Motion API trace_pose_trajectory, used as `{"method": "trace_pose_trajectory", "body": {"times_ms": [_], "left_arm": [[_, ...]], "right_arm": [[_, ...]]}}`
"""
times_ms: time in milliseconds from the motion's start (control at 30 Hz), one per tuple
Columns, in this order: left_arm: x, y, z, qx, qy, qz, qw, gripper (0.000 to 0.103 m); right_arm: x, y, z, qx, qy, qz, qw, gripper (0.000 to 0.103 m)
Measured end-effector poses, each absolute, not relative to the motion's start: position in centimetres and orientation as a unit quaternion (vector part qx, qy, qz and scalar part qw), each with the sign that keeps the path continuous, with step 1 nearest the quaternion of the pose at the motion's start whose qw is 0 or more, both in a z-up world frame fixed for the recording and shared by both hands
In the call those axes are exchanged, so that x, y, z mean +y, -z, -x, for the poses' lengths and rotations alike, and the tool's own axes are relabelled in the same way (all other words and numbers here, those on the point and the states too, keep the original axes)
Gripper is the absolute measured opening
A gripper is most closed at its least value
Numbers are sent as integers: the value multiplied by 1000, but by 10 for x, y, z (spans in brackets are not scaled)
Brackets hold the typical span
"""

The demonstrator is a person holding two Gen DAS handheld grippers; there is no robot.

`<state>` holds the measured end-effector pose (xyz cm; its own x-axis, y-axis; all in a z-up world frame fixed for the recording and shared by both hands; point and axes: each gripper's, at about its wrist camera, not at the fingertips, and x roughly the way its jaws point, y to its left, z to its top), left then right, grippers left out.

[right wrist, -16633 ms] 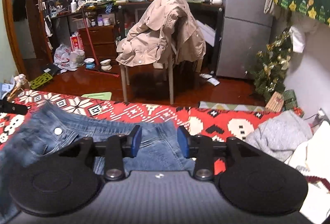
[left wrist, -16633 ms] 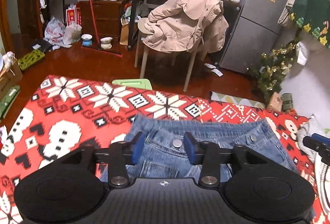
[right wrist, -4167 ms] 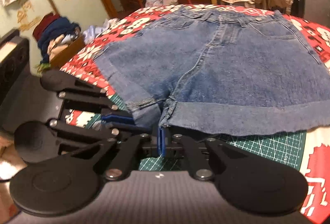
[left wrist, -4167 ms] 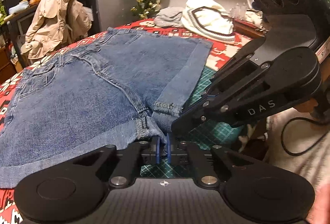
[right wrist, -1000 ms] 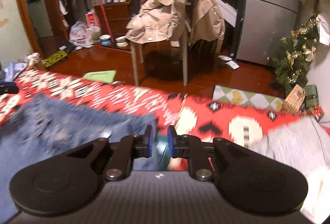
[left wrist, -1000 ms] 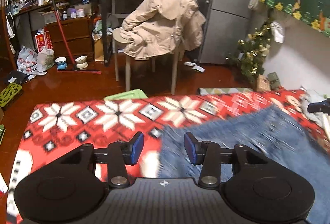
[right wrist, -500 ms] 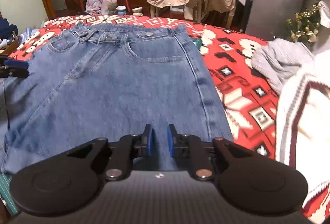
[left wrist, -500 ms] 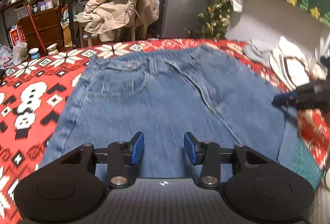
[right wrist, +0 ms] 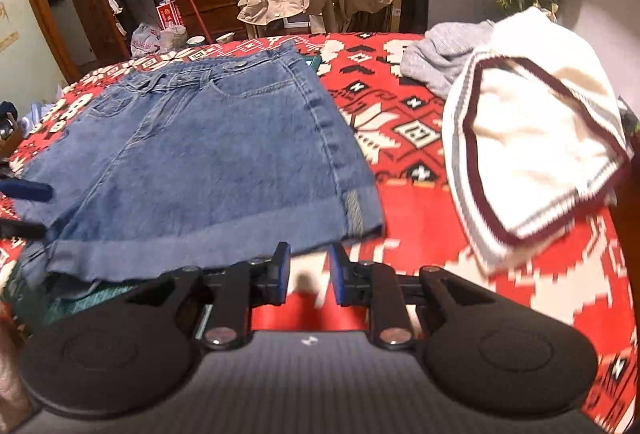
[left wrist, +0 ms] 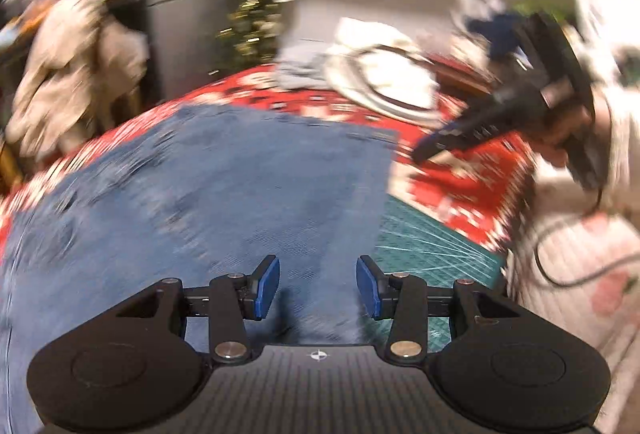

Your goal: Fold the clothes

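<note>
Denim shorts [right wrist: 208, 154] lie flat on the red patterned blanket [right wrist: 404, 194], waistband at the far side and rolled hems toward us. Our left gripper [left wrist: 318, 282] hangs over the near part of the denim with its blue fingers [left wrist: 267, 284] spread wide and nothing between them; that view is badly smeared, so we cannot make out seams or pockets there. Our right gripper [right wrist: 307, 272] sits just off the near right hem, fingers parted by a narrow gap and empty. A green cutting mat [left wrist: 424, 246] shows only as a strip, most of it hidden under cloth. Beside the shorts, a white sweater [right wrist: 532, 154] with dark red trim partly covers a grey garment [right wrist: 440, 58].
</note>
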<state>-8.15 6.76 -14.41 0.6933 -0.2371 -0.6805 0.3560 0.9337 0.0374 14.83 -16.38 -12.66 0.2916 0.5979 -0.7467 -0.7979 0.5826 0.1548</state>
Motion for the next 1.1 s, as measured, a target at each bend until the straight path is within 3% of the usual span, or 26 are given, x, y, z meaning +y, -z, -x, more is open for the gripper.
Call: {"method": "trace_pose_trajectory", "body": {"times_ms": [467,633,700,1033,1100], "left_arm": [[-15,180,25,352,187,-241,885,42],[-15,178,20,359,186,-247,880,24],[-11,176,19,363,194,-233,881,10],[52,155,-3,404,178,37,897,5],[57,155,-4,404,168,46,898,4]], "right_arm": [[-184,121,-106,380,-450,97,802,29],[-189,120,-107,383,-445,72,806,29],[-190,120,-109,388,-443,55,807,29],[-181,140,-119,442,-415,-35,794,29],[-179,145,-121,453,-414,-65,787,29]]}}
